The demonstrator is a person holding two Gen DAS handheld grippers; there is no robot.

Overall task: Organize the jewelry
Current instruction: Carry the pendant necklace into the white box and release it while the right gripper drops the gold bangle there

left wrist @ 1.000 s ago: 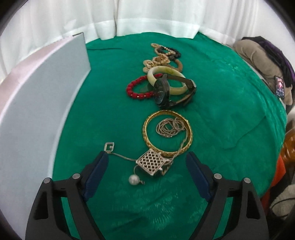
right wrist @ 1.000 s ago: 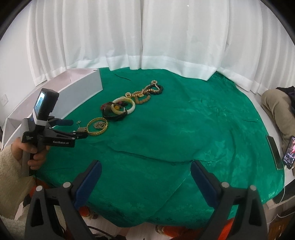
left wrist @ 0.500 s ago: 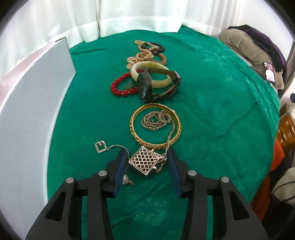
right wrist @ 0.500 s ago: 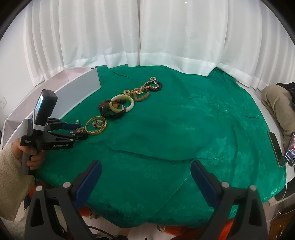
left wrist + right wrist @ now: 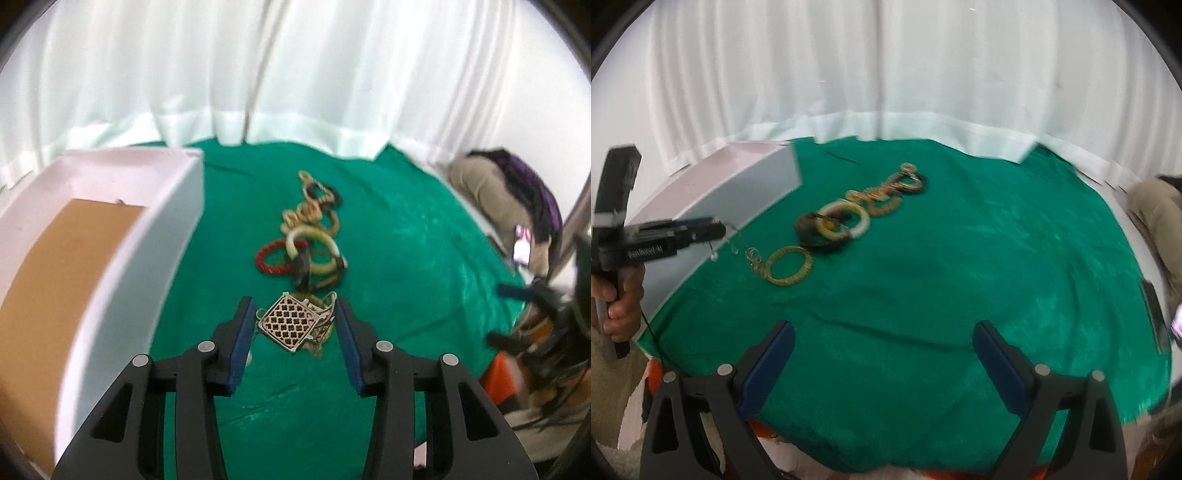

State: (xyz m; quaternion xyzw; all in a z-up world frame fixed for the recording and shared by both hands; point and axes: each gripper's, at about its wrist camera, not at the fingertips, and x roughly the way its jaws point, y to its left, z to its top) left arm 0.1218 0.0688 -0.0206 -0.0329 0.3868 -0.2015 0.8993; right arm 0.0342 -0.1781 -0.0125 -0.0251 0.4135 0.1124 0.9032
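The silver lattice-cut square pendant sits pinched between the 2 blue pads of the left hand-held gripper, lifted above the green cloth tabletop, its thin chain trailing toward the gold bangle. Carry it slowly to the white open box, lifting high enough that the chain clears the wall. The right hand-held gripper hovers wide open, empty.

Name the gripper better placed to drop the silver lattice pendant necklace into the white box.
Left. The left gripper already holds the silver lattice pendant necklace beside the white box; the right gripper hangs open, farther away.
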